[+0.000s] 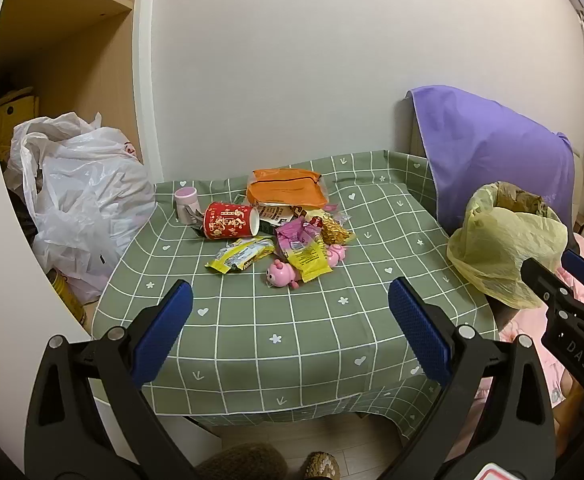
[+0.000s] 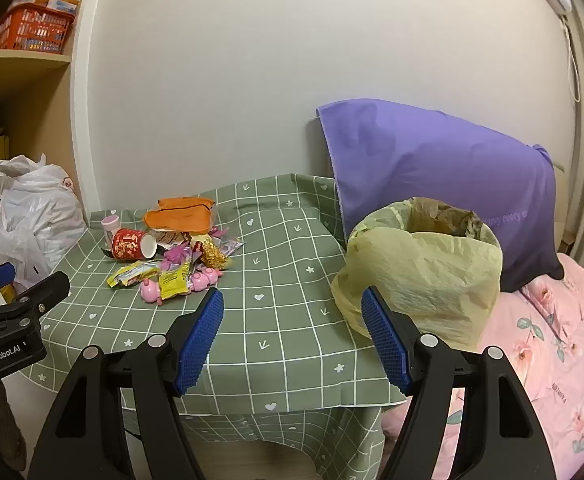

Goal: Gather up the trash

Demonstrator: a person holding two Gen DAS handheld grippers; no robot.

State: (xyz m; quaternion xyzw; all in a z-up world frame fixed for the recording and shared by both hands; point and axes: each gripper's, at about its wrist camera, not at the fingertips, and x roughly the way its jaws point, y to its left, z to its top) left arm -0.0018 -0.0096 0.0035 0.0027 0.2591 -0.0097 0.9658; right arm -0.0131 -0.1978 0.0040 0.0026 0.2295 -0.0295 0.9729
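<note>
A pile of trash lies on the green checked tablecloth (image 1: pixel 311 332): a tipped red paper cup (image 1: pixel 230 221), an orange packet (image 1: pixel 286 190), a yellow wrapper (image 1: pixel 240 258), a pink and yellow wrapper (image 1: pixel 301 250) and pink toys (image 1: pixel 282 274). The pile also shows in the right wrist view (image 2: pixel 172 256). A bin lined with a yellow bag (image 2: pixel 423 264) stands at the table's right edge. My left gripper (image 1: pixel 290 326) is open and empty, above the table's near edge. My right gripper (image 2: pixel 292 334) is open and empty, between pile and bin.
A white plastic bag (image 1: pixel 84 204) sits left of the table below a wooden shelf (image 1: pixel 76 4). A small pink cup (image 1: pixel 186 202) stands behind the red cup. A purple cloth (image 2: pixel 439 168) hangs behind the bin. Pink floral bedding (image 2: pixel 551 352) lies at the right.
</note>
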